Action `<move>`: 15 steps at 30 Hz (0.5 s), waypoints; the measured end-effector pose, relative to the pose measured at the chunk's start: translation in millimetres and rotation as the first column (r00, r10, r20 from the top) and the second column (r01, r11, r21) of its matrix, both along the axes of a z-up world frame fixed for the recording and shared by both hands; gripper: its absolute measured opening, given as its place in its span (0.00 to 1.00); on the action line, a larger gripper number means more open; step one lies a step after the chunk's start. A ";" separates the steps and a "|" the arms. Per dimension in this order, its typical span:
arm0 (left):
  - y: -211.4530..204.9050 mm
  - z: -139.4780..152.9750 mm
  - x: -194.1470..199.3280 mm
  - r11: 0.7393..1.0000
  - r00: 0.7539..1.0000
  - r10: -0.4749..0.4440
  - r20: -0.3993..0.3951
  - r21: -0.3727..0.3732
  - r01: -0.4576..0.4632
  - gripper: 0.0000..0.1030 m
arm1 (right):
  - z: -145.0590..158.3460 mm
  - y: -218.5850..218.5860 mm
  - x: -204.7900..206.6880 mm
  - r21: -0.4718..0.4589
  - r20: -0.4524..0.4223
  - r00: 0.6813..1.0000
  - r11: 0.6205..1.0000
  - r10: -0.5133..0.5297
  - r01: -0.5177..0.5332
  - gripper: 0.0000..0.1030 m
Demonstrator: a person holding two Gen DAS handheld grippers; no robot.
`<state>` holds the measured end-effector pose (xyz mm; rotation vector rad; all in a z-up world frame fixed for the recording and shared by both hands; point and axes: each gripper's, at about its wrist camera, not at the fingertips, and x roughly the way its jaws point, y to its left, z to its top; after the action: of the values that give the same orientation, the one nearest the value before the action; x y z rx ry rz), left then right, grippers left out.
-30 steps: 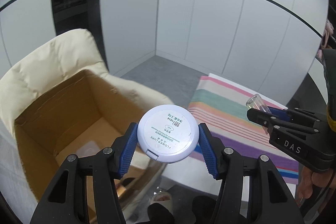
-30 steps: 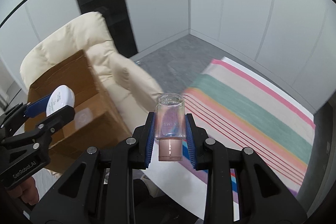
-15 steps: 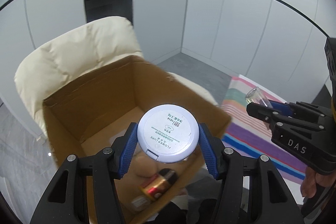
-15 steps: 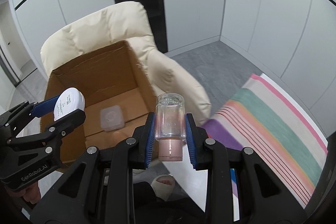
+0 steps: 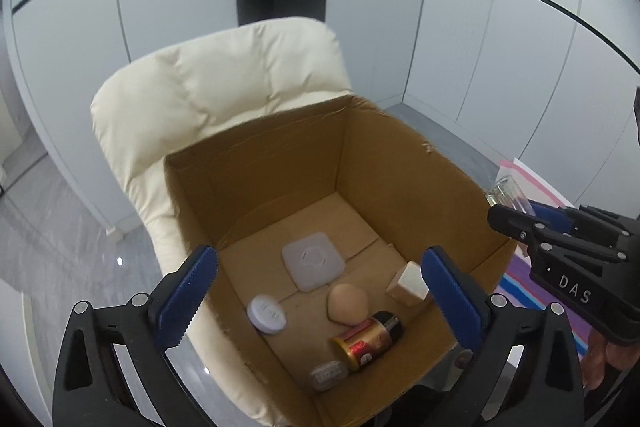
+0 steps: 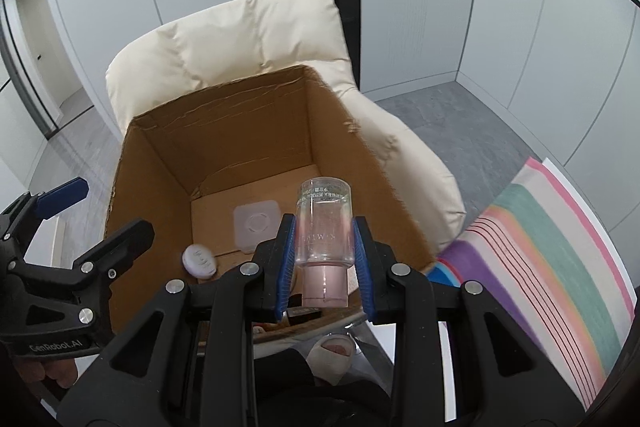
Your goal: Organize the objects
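The left gripper (image 5: 320, 291) has just opened wide, empty, over the box (image 5: 400, 163). The compact (image 5: 267, 314) lies inside. The right gripper (image 6: 324, 267) squeezes the bottle (image 6: 325, 227); I think it goes in next.

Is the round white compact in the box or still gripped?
In the cardboard box: the round white compact lies on its floor; left gripper just opened.

left wrist: steeply down, close above cardboard box (image 5: 400, 163) | right wrist: likewise | shared: box, armchair (image 6: 248, 39)
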<state>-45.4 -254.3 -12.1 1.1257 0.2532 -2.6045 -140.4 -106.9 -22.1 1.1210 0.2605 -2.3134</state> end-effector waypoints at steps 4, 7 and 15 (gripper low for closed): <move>-5.9 0.1 6.8 1.000 1.000 0.018 0.007 -0.001 -0.018 1.00 | -0.5 -8.6 0.4 0.008 -0.016 1.000 1.000 0.004 -0.003 0.43; -10.7 -1.9 3.7 1.000 0.999 0.030 0.013 -0.002 -0.030 1.00 | 2.0 -5.8 0.4 -0.007 -0.028 1.000 1.000 -0.010 0.010 0.67; -3.2 -3.7 -8.4 1.000 1.000 0.007 0.014 -0.004 -0.007 1.00 | 5.7 16.3 -5.4 -0.026 -0.028 0.996 0.996 -0.087 0.086 0.91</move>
<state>-53.8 -257.5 -15.8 1.1391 0.2490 -2.5893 -145.8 -90.6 -16.5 1.1077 0.1970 -2.4039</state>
